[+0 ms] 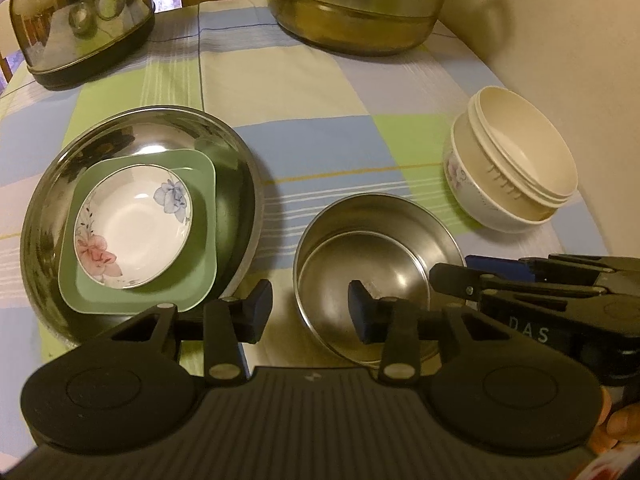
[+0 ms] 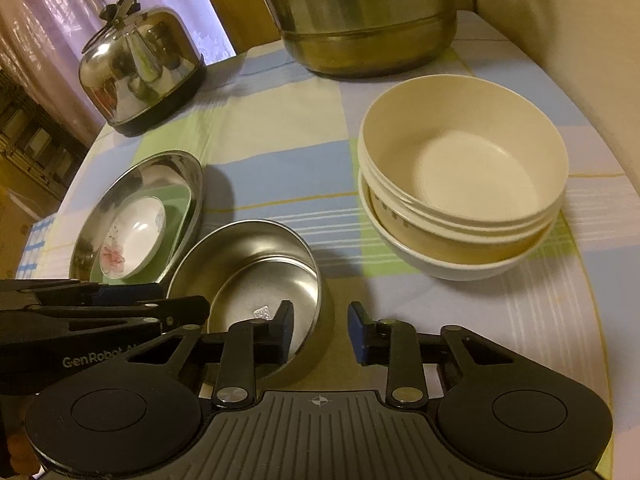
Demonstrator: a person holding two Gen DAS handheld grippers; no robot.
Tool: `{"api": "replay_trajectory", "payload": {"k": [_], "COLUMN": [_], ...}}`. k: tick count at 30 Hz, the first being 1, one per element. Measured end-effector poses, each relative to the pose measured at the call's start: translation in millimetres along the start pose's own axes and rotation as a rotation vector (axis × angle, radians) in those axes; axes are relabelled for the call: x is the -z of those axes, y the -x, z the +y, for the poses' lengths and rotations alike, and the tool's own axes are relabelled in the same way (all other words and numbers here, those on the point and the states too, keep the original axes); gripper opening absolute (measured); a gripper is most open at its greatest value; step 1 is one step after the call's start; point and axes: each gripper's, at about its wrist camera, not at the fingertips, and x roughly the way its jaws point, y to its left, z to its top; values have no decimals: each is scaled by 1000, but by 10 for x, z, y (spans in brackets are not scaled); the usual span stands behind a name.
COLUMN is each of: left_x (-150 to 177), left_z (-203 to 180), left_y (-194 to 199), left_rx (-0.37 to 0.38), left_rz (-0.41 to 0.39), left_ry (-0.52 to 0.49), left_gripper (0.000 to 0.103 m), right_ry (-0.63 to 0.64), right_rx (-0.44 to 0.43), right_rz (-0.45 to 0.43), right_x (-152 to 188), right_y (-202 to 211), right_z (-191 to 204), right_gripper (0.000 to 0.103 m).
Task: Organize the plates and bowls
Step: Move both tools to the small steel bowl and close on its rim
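Observation:
A small steel bowl (image 1: pixel 372 268) (image 2: pixel 256 264) stands on the checked cloth. My left gripper (image 1: pixel 310 312) is open, its jaws astride the bowl's left rim. My right gripper (image 2: pixel 320 330) is open, its jaws astride the bowl's right rim; it also shows in the left wrist view (image 1: pixel 476 276). To the left a large steel plate (image 1: pixel 52 208) (image 2: pixel 120 188) holds a green square plate (image 1: pixel 200 264) with a white flowered dish (image 1: pixel 136 224) (image 2: pixel 134 236) on top. To the right a cream bowl (image 1: pixel 524 152) (image 2: pixel 464 160) sits tilted inside a white flowered bowl (image 1: pixel 472 192) (image 2: pixel 448 264).
A steel kettle (image 1: pixel 80 20) (image 2: pixel 140 68) stands at the back left and a big steel steamer pot (image 1: pixel 360 8) (image 2: pixel 368 24) at the back. A cream wall (image 1: pixel 580 60) runs along the table's right edge.

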Motion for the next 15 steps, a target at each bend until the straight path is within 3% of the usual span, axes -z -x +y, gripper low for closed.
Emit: {"api": "replay_trajectory", "payload": {"k": [15], "left_x": [-24], "left_z": [16], "left_y": [-109], "left_rx": [17], "left_rz": [13], "left_ry": [-21], "left_gripper": [16], "right_ry": [16], "right_rx": [9], "right_rz": [8], "right_x": [-14], "right_y": [-45], "right_z": [53], "right_gripper": [8]}}
